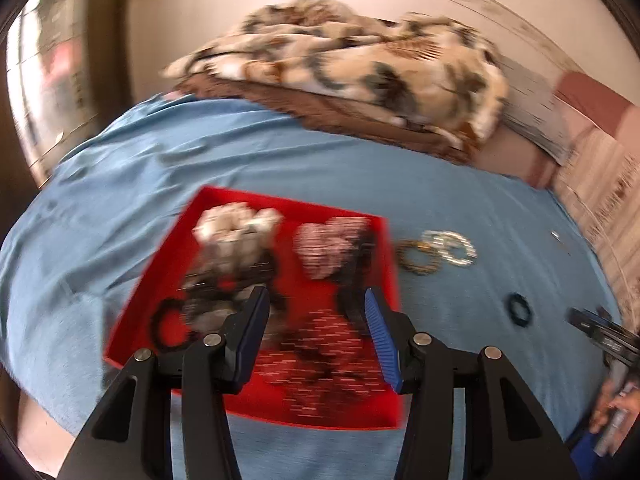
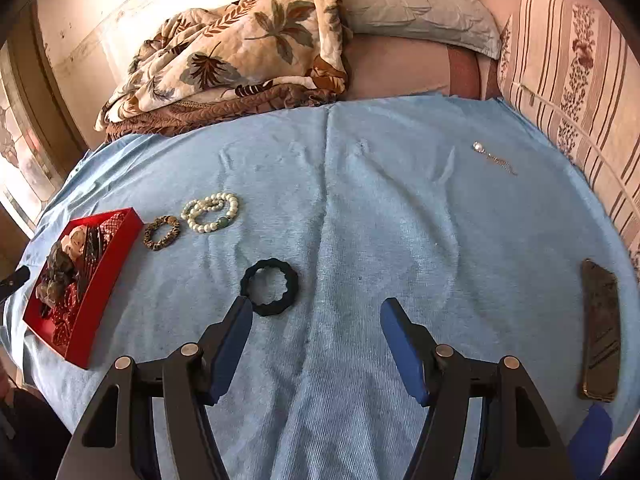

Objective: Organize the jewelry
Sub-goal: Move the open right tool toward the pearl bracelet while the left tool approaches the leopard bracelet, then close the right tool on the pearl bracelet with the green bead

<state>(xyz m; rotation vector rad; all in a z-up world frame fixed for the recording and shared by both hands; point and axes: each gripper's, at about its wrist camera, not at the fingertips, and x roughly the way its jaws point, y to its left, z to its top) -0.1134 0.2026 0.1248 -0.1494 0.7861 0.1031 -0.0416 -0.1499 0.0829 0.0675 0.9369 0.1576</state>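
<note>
A red tray [image 1: 384, 240] holding several hair ties and beaded pieces lies on a blue cloth; it also shows at the left of the right wrist view [image 2: 90, 308]. My left gripper [image 1: 316, 300] is open and empty just above the tray's near half. A black ring [image 2: 270, 286], a brown patterned scrunchie [image 2: 161, 232] and pearl bracelets [image 2: 211, 213] lie on the cloth right of the tray. My right gripper [image 2: 316, 312] is open and empty, its left finger just short of the black ring. A small silver chain piece [image 2: 494, 158] lies far right.
A dark phone [image 2: 600, 328] lies at the cloth's right edge. A leaf-print blanket [image 2: 240, 40] and a grey pillow [image 2: 416, 4] sit at the back. Striped bedding [image 2: 568, 80] runs along the right. The left wrist view is motion-blurred.
</note>
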